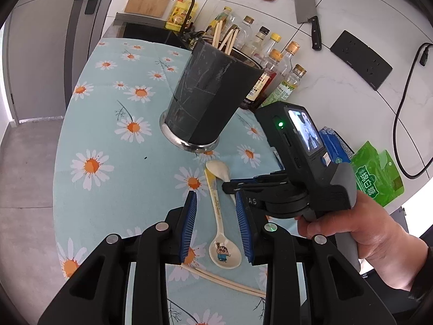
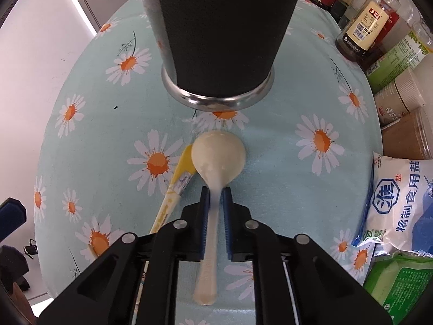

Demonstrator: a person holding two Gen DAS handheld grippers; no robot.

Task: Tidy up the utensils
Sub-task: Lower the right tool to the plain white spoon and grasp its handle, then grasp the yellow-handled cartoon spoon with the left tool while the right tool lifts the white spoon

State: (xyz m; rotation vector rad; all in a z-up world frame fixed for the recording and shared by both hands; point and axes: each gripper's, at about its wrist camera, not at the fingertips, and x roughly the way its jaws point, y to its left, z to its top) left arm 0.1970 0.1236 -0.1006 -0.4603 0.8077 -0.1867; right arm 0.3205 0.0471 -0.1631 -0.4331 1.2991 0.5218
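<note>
- Holder (image 1: 208, 92), dark, upright on worktop (image 1: 108, 124): chopsticks (image 1: 227, 40) inside.
- Right hand-held gripper (image 2: 215, 197): clamped on white spoon (image 2: 217, 157), just before holder.
- Left hand-held gripper (image 1: 215, 224): apart, empty, over cartoon spoon (image 1: 223, 246).
- Worktop's left half: bare.

Two spoons (image 2: 217, 157) before the utensil holder (image 2: 222, 27)

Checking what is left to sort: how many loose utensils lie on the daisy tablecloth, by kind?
Spoons: 2, a plain cream ceramic spoon and a yellow-handled ceramic spoon with a cartoon bowl.
Chopsticks: 2, a pale wooden pair lying near the cartoon spoon.
Total: 4.
</note>
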